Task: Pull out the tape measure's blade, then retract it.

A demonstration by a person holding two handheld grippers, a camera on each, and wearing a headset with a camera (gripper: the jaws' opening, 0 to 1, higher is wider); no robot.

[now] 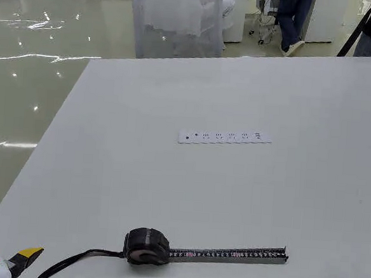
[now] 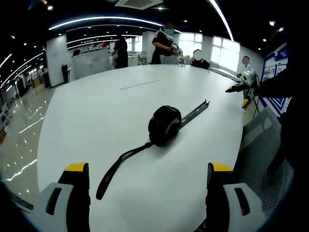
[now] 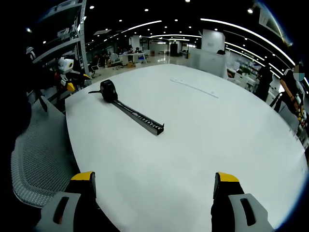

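Note:
A black tape measure [image 1: 146, 246] lies on the white table [image 1: 239, 104] near the front edge. Its blade [image 1: 228, 253] is pulled out to the right and rests flat. A black wrist strap [image 1: 68, 263] trails left from the case. My left gripper [image 2: 145, 181] stands open, short of the strap [image 2: 120, 164] and the case [image 2: 164, 124]; its yellow tip [image 1: 28, 253] shows at the head view's bottom left. My right gripper [image 3: 153, 186] is open too, over the table edge, well short of the blade's end hook [image 3: 159, 129]. The case [image 3: 108, 90] lies far beyond it.
A white power strip [image 1: 224, 137] lies mid-table. A grey mesh chair seat [image 3: 41, 154] sits beside the table edge. A translucent chair [image 1: 176, 24] stands at the far side. Several people stand and sit beyond the table.

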